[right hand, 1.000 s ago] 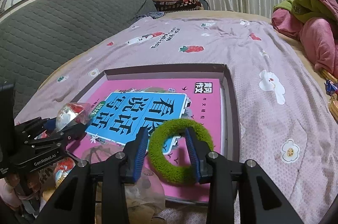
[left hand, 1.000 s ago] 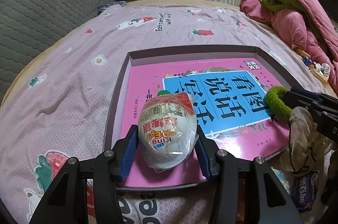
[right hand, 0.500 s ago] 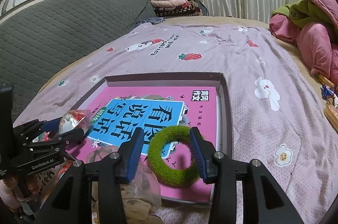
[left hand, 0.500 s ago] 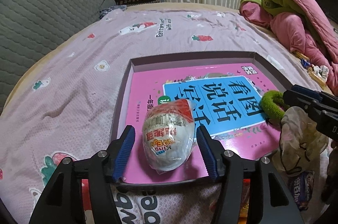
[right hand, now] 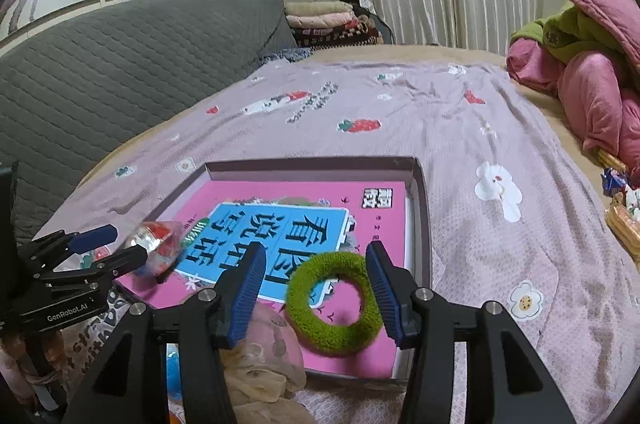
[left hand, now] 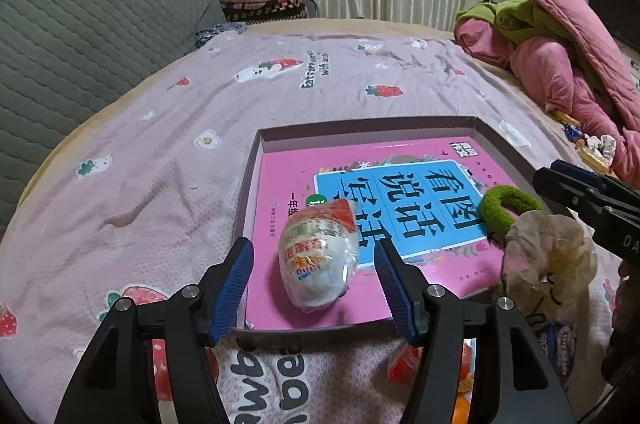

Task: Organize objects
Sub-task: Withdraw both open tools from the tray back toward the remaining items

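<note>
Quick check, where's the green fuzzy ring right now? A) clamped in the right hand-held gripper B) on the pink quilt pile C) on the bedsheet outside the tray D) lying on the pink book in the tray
D: the green fuzzy ring lies flat on the pink book inside the tray, between the right hand-held gripper's open jaws, which have just been opening and stand clear of it.

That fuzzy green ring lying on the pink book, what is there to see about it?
The green ring looks like a soft, plush loop, perhaps a hair scrunchie, bright grass-green with a nubbly pile and an open round centre. It lies flat on the pink book near the tray's near right corner. The right gripper straddles it: its jaws have just been opening, and the blue pads now stand clear on either side, so it is no longer gripped. A crumpled beige cloth lies close by its left side.
</note>
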The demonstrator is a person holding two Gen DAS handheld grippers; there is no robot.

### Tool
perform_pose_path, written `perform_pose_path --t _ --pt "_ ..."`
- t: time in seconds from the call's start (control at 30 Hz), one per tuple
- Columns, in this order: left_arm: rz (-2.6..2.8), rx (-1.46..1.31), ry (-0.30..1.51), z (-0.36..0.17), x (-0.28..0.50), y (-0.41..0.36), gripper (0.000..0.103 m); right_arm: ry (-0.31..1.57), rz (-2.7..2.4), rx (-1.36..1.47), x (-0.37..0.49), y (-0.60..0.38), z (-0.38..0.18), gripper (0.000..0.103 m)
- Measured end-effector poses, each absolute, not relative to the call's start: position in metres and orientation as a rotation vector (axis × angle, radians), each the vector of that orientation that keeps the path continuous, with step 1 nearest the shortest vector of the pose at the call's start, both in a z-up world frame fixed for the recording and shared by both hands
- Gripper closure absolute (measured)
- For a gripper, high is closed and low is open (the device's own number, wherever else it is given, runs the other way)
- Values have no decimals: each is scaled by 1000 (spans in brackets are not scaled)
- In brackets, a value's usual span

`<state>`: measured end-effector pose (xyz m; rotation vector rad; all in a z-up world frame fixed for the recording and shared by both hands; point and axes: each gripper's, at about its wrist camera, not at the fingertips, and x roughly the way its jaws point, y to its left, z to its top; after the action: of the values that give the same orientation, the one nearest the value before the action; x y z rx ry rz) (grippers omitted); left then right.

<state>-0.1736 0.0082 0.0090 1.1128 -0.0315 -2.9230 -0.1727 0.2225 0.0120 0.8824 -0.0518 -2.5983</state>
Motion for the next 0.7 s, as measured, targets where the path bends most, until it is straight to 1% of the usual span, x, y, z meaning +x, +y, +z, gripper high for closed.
perform_pose_path --t 0.1,0.27,0.4,0.7 --pt "-2933 1096 -31 14 -169 9 38 -45 -2608 830 -166 223 19 45" --pt "-2944 1057 -25 25 -158 8 38 -34 -2620 761 -157 221 29 43" --pt "-2951 1024 -19 33 -149 6 38 -11 -2625 730 -150 220 34 38" --pt "-2969 959 -12 48 -126 4 38 24 -2622 686 -135 218 39 37"
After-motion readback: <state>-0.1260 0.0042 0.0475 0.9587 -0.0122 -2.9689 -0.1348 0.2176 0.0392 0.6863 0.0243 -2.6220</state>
